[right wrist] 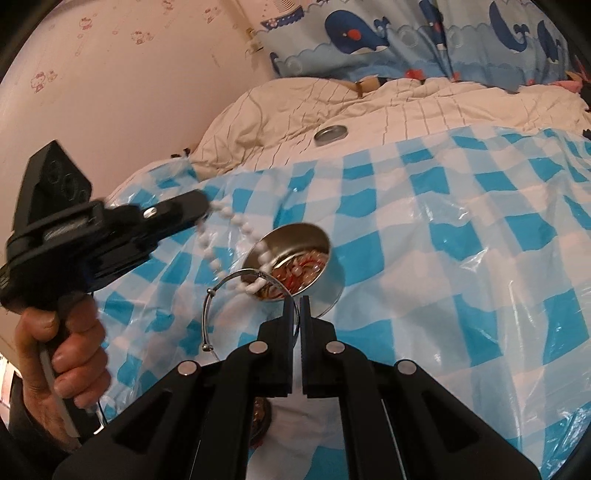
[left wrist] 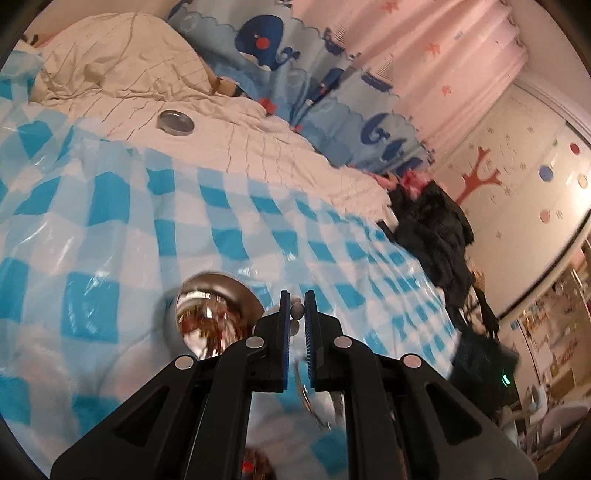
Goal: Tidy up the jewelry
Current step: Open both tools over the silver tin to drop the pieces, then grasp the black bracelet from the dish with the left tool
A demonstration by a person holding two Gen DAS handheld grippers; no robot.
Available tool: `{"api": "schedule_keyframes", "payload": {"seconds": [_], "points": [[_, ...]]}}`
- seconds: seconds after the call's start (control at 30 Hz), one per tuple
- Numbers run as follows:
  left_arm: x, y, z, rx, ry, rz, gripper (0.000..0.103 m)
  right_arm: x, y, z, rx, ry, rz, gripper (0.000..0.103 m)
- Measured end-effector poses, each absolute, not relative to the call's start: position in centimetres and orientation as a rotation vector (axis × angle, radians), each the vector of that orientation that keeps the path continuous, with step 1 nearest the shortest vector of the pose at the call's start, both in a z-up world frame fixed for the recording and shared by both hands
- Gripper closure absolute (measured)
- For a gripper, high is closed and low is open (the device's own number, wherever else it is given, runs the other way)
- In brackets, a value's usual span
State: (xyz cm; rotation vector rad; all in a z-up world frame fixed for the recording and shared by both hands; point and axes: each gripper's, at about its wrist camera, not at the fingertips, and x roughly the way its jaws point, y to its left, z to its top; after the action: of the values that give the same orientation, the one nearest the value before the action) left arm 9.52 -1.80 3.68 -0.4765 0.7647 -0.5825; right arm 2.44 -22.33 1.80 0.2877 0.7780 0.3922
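Note:
A round silver tin [right wrist: 317,284] holding reddish and gold jewelry lies on the blue checked plastic sheet [right wrist: 461,229]. My left gripper [right wrist: 205,208], held by a hand [right wrist: 62,350], is shut on a white bead strand [right wrist: 240,225]. The strand hangs down in a loop to the tin's rim. In the left wrist view the beads [left wrist: 297,312] sit between the blue pads [left wrist: 284,314], right of the tin [left wrist: 214,317]. My right gripper [right wrist: 295,306] is shut on a thin silver bangle [right wrist: 210,295]. The bead loop crosses the bangle at the tin's near edge; whether they are tangled I cannot tell.
The tin's lid [right wrist: 330,133] lies further back on the cream quilt [right wrist: 406,107]. A dark beaded piece [right wrist: 260,417] shows under my right gripper. Whale-print curtains [right wrist: 369,33] hang behind the bed; dark clothes [left wrist: 436,236] pile at its right edge.

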Motion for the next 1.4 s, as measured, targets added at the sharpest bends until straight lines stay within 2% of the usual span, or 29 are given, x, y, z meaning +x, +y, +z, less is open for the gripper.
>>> {"api": "schedule_keyframes", "payload": {"seconds": [0.2,0.4,0.63,0.67,0.7,0.73,0.87,1.0,1.13,1.23,1.4], "points": [[11.9,-1.7,-0.8,-0.432,0.912,-0.354,0.096,3.7,-22.2,2.0,0.244,0.759,0.342,0.099],[9.4,0.3,1.5,-0.377,0.848,-0.342,0.09,6.8,-19.6,1.9,0.153,0.748,0.324,0.099],[6.7,2.0,0.8,-0.283,0.898,-0.337,0.084,10.1,-16.9,0.5,0.105,0.769,0.293,0.097],[6.2,1.9,0.7,-0.259,0.903,-0.341,0.084,9.8,-17.1,0.5,0.11,0.77,0.29,0.092],[5.8,1.8,0.6,-0.242,0.905,-0.35,0.082,9.1,-17.5,0.7,0.111,0.765,0.288,0.08],[5.5,1.7,0.6,-0.236,0.907,-0.36,0.081,8.3,-17.7,1.0,0.105,0.759,0.286,0.077],[4.5,0.9,0.1,-0.193,0.932,-0.391,0.076,3.5,-19.6,1.1,0.137,0.783,0.318,0.074],[3.9,0.4,-0.7,-0.163,0.963,-0.411,0.072,0.4,-20.8,-2.0,0.229,0.902,0.353,0.074],[3.1,-0.6,-2.3,-0.119,1.023,-0.447,0.071,1.0,-21.1,-2.7,0.361,0.929,0.397,0.073],[2.3,-1.5,-3.7,-0.072,1.065,-0.473,0.071,0.8,-20.9,-2.0,0.335,0.9,0.383,0.068],[1.5,-1.8,-4.8,-0.043,1.091,-0.481,0.071,0.7,-20.7,-2.1,0.339,0.909,0.391,0.067]]}}
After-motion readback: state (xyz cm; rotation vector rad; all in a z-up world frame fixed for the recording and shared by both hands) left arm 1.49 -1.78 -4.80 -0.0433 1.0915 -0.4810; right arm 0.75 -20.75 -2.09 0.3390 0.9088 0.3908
